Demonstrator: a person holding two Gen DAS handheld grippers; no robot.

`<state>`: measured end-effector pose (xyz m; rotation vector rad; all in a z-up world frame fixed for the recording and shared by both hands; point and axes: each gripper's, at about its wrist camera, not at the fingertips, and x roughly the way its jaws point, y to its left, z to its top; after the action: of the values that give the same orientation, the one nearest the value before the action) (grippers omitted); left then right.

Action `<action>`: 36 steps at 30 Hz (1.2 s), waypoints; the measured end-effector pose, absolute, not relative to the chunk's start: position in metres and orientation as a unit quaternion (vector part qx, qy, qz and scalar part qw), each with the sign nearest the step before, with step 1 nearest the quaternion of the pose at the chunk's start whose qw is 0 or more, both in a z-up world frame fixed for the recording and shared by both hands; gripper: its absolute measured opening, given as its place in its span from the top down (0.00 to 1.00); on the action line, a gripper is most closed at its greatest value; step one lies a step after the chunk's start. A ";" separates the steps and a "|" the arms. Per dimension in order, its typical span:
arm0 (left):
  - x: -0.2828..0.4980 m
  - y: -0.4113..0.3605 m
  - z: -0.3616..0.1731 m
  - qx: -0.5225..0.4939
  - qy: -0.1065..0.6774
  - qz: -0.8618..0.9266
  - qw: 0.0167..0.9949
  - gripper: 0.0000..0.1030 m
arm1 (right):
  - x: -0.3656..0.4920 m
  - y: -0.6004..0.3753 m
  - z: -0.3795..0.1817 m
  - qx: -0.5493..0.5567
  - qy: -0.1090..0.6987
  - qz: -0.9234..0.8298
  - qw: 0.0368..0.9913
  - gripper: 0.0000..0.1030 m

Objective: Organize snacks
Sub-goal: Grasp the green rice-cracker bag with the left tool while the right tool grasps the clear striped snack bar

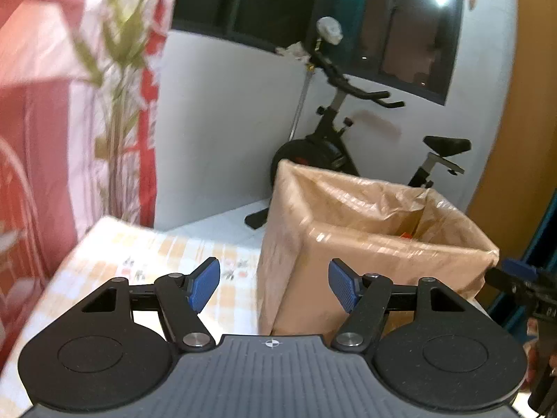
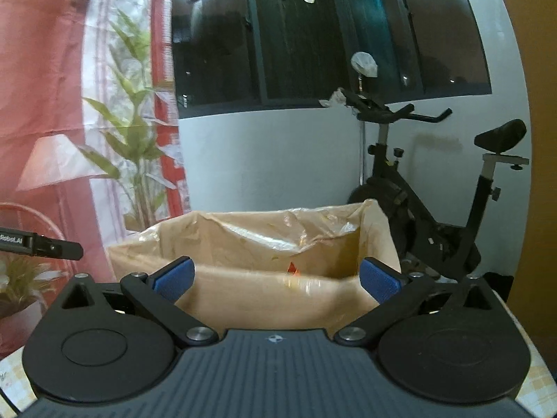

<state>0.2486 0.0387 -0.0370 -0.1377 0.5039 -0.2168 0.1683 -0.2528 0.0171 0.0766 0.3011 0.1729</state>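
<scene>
A cardboard box (image 1: pixel 348 254) lined with a clear plastic bag stands on the checked tablecloth (image 1: pixel 146 261). My left gripper (image 1: pixel 275 284) is open and empty, raised just in front of the box's near left corner. My right gripper (image 2: pixel 276 278) is open and empty, held before the box (image 2: pixel 264 299) and facing its open top. A small orange-red item (image 2: pixel 293 267) shows inside the box; it also shows in the left wrist view (image 1: pixel 405 234). The right gripper's blue fingertip (image 1: pixel 518 269) shows at the left view's right edge.
A black exercise bike (image 1: pixel 344 139) stands on the floor behind the table, also in the right wrist view (image 2: pixel 428 209). A red floral curtain (image 1: pixel 69 104) hangs at left. A dark window (image 2: pixel 330 35) is above a white wall. The left gripper's arm (image 2: pixel 41 244) shows at the left edge.
</scene>
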 end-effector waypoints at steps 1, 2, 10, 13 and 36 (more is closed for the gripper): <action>0.247 0.042 -0.042 -0.074 0.252 -0.101 0.960 0.31 | 0.166 -0.253 0.013 0.036 0.156 0.086 0.983 0.00; 0.244 0.045 -0.047 -0.079 0.255 -0.095 0.959 0.31 | 0.164 -0.254 0.009 0.034 0.162 0.086 0.982 0.00; 0.231 0.050 -0.080 -0.090 0.285 -0.065 0.952 0.31 | 0.149 -0.263 -0.033 0.005 0.209 0.082 0.974 0.13; 0.229 0.048 -0.087 -0.092 0.291 -0.061 0.950 0.31 | 0.145 -0.268 -0.048 -0.002 0.229 0.070 0.971 0.23; 0.221 0.055 -0.116 -0.090 0.331 -0.018 0.939 0.26 | 0.148 -0.274 -0.133 0.019 0.330 0.086 0.940 0.56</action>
<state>0.2205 0.0546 -0.1157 -0.1847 0.6762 -0.0376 0.1479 -0.2743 -0.1334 0.0397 0.6742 0.1759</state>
